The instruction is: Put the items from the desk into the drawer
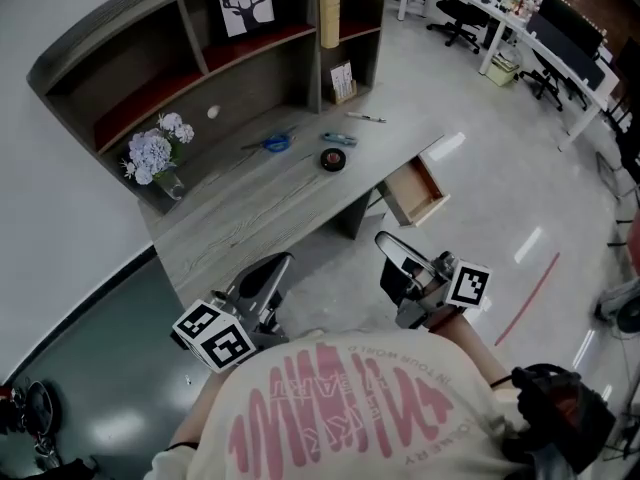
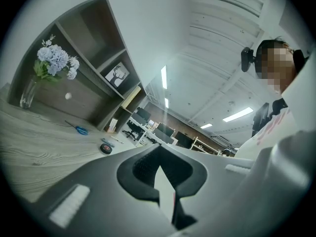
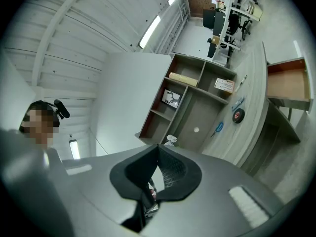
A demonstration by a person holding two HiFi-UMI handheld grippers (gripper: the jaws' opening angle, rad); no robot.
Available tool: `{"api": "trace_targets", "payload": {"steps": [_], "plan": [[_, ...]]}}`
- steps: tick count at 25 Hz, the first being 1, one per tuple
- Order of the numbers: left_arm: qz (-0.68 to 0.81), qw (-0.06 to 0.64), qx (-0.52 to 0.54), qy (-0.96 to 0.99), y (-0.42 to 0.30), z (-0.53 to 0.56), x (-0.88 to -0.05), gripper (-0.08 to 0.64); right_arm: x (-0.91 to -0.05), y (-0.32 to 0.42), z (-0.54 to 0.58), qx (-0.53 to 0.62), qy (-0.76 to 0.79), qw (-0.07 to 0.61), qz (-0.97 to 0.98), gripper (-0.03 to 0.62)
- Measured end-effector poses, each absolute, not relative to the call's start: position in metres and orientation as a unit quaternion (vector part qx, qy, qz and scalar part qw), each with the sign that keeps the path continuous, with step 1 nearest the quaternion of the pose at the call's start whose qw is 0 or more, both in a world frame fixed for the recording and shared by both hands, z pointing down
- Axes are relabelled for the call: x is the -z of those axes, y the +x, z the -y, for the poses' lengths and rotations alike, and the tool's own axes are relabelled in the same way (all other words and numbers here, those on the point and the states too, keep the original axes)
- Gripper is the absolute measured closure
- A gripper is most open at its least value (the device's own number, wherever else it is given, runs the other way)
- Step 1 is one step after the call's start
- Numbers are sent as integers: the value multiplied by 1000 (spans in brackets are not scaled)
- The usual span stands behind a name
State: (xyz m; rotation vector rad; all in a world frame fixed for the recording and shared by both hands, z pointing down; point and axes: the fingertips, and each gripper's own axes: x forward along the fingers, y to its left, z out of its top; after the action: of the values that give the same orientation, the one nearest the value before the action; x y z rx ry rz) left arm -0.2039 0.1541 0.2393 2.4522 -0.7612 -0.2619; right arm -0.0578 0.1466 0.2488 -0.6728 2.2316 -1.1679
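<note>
so basically nothing is done yet. in the head view the drawer (image 1: 428, 211) is pulled open and looks bare inside, sitting at about 4 o'clock from the tape (image 1: 333, 159). everything else is on the desk (image 1: 250, 213): scissors (image 1: 272, 143) at 9 o'clock of the tape, a marker (image 1: 338, 138) at 12, a pen (image 1: 366, 118) at 1. there's a vase (image 1: 155, 158) of flowers way over at the 9 o'clock end, and i can't say if that counts as an item. so all of the picking and dropping is left, as far as i can judge.

both tools hang at 6 o'clock of the desk, well apart from it, close to the person's shirt (image 1: 340, 408). left gripper (image 1: 268, 268) and right gripper (image 1: 395, 251) both have their jaws pressed together with nothing between them.

you only really get that from the gripper views though, since the head view just shows the housings. the right gripper view shows the drawer (image 3: 289, 83) at 2 o'clock with a plain wooden floor. the left gripper view doesn't catch the drawer at all, but it gives a low skim over the desktop with the scissors (image 2: 78, 129) and tape (image 2: 106, 148) at 9 o'clock.
</note>
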Motion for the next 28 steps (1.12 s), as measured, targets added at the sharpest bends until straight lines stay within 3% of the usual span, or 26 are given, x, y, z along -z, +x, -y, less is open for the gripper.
{"api": "trace_targets", "payload": {"steps": [17,28], "plan": [[284,291,84,910,-223,-65,-260,543,-285,-68,-79,455,-290,243,-806,594],[352,269,61,895,-232,-3,-268,541,-297,-57,28,478,-239,219,-817,594]]}}
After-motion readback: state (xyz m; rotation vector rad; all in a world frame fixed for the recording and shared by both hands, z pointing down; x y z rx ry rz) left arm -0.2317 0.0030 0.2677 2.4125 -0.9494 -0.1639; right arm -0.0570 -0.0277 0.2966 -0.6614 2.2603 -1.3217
